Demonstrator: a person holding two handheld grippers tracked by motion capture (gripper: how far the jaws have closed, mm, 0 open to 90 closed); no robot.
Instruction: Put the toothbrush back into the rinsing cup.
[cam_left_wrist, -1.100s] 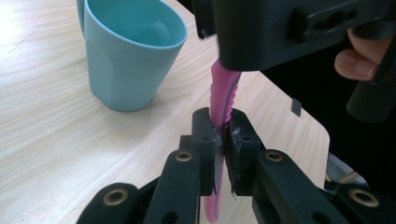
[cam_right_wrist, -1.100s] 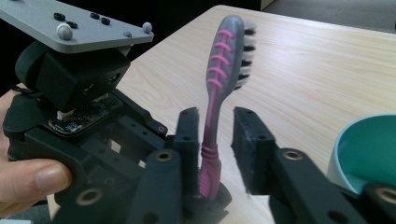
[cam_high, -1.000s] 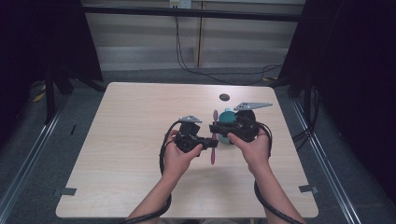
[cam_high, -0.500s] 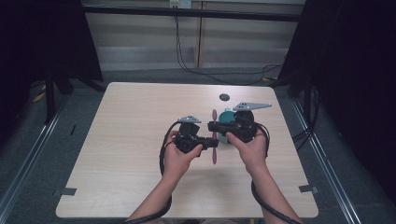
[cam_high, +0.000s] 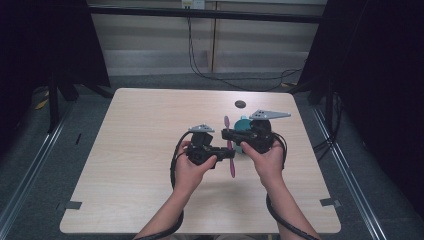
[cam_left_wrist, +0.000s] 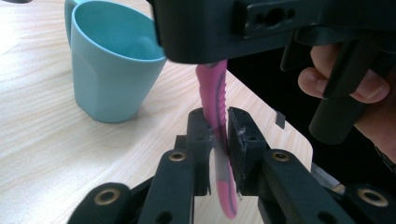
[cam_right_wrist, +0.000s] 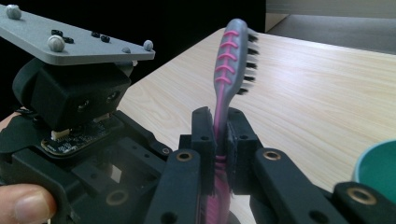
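A pink and grey toothbrush (cam_high: 231, 169) hangs in the air above the middle of the table, held between both grippers. My left gripper (cam_left_wrist: 218, 140) is shut on its lower pink handle. My right gripper (cam_right_wrist: 218, 140) is shut higher up, just below the bristled head (cam_right_wrist: 232, 49), which points up and away. In the high view the left gripper (cam_high: 228, 162) comes in from the left and the right gripper (cam_high: 227, 135) from the right, their jaws almost meeting at the brush. A teal cup (cam_left_wrist: 112, 60) stands upright on the table just behind the right gripper.
A small dark round disc (cam_high: 240, 104) lies on the light wooden table (cam_high: 140, 190) beyond the cup (cam_high: 243, 122). The table's right edge is near the right hand. Dark frame posts and cables stand behind the table.
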